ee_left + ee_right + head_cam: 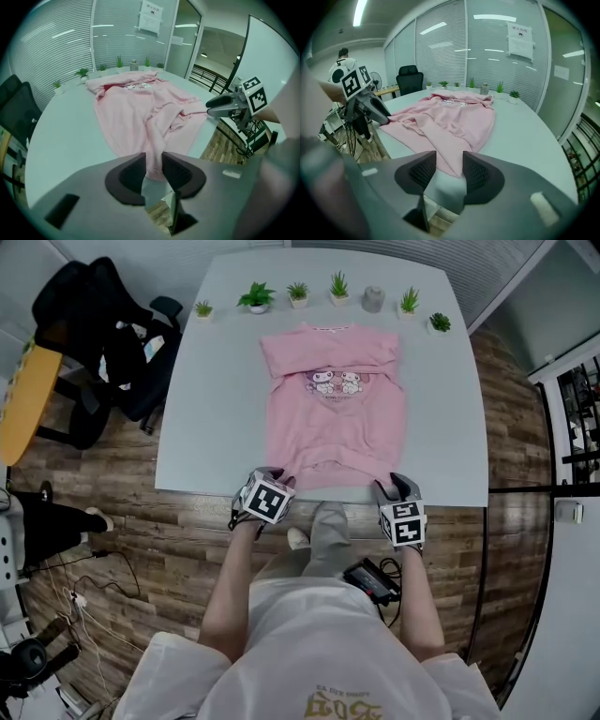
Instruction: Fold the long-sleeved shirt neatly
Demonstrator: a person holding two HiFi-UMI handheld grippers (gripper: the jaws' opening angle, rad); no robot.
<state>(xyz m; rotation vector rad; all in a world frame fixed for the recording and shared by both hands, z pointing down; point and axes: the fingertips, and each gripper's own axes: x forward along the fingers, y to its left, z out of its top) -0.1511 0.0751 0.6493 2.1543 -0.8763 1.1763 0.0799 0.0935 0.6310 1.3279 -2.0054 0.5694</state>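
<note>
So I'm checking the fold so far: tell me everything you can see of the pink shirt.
The pink shirt looks like soft knit, with a cartoon print on the chest. It lies front up on the pale table, collar toward the potted plants, sleeves apparently folded over the body, hem at the near edge. The left claw pinches one hem corner; the right claw straddles the other, open.

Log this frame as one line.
step: hem grasp | left gripper: shut on shirt hem | right gripper: open, hem corner between jaws
</note>
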